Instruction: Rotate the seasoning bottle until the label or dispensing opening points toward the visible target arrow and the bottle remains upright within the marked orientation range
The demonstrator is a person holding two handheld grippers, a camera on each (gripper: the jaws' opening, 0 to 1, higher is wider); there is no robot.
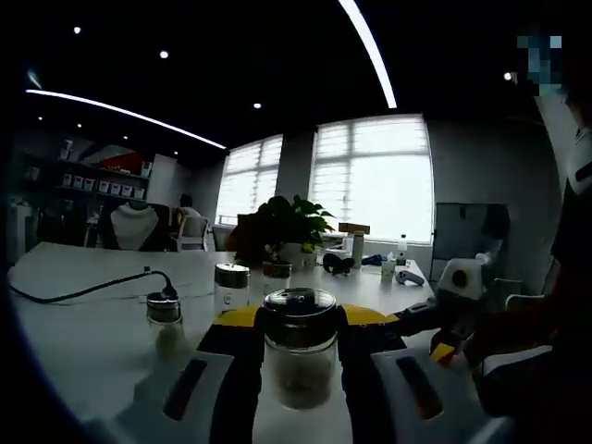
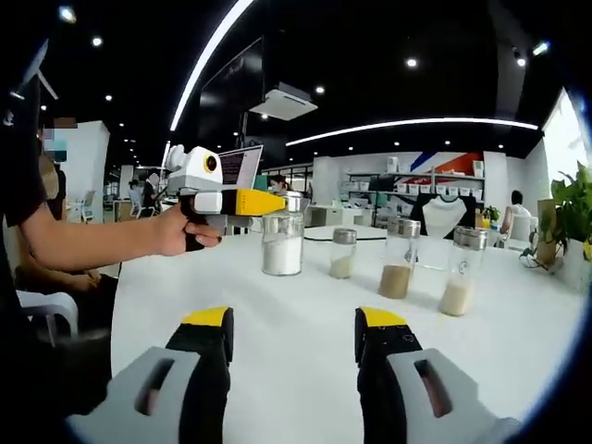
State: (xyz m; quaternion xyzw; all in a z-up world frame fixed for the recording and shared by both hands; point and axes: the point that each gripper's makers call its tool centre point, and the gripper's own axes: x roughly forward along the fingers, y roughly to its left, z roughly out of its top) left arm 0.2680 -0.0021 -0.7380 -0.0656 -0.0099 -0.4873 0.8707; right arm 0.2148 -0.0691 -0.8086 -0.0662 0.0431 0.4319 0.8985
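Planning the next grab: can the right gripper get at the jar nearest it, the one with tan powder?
Probably yes. The right gripper is open, and bare white table lies between it and the tan-powder jar. The left gripper is busy at another jar, off to the side.

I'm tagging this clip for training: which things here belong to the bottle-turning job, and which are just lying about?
Job:
- seasoning bottle with white powder, between the jaws of the left gripper
- right gripper, open, nothing between its jaws

Lying about:
- three other shakers
- potted plant
- black cable
- white table
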